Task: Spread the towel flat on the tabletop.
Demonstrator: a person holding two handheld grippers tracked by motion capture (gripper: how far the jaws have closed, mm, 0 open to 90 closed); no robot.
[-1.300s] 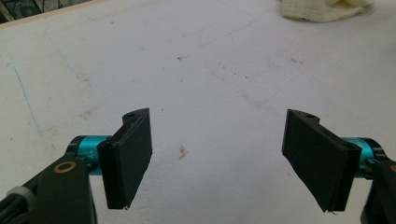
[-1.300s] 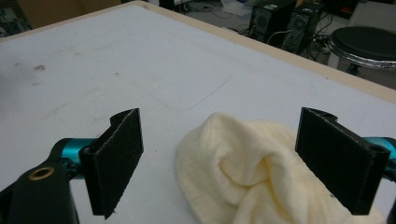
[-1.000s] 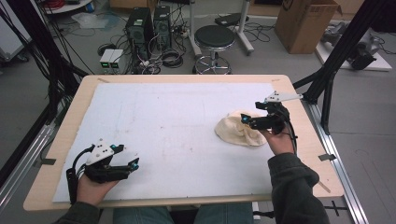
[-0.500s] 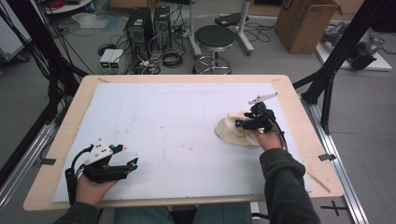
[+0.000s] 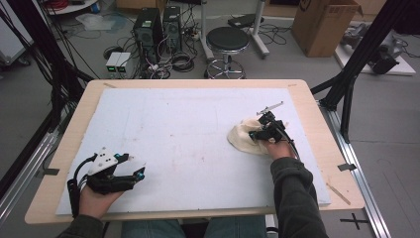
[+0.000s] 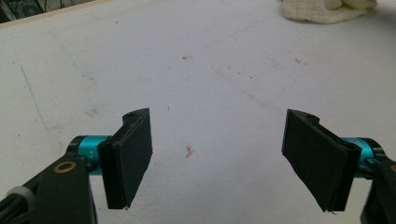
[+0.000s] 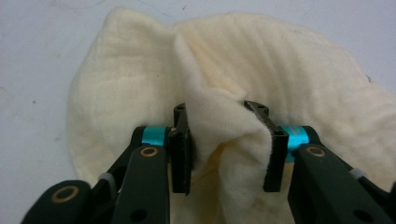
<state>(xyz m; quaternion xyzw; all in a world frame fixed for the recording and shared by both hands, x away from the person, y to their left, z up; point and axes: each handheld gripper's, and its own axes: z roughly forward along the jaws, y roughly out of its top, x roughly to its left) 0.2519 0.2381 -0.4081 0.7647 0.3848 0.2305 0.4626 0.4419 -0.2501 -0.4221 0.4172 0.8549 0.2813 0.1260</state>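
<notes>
A crumpled cream cloth (image 5: 240,138) lies on the white board (image 5: 188,129) at the right. My right gripper (image 5: 256,134) rests on the cloth's right side. In the right gripper view its jaws pinch a raised fold of the cloth (image 7: 280,60), so the right gripper (image 7: 224,144) is shut on it. My left gripper (image 5: 140,173) sits low on the board near the front left, far from the cloth. In the left gripper view the left gripper (image 6: 217,158) stands wide open over bare board, with the cloth (image 6: 322,10) far off at the top right.
The board lies on a wooden table (image 5: 317,124). Black frame posts (image 5: 354,74) stand at the table's right and left. On the floor beyond are a stool (image 5: 227,42), computer towers (image 5: 158,25) and a cardboard box (image 5: 324,25).
My right gripper has moved left and down onto the cloth and closed on a fold of it. The left gripper has stayed where it was, open.
</notes>
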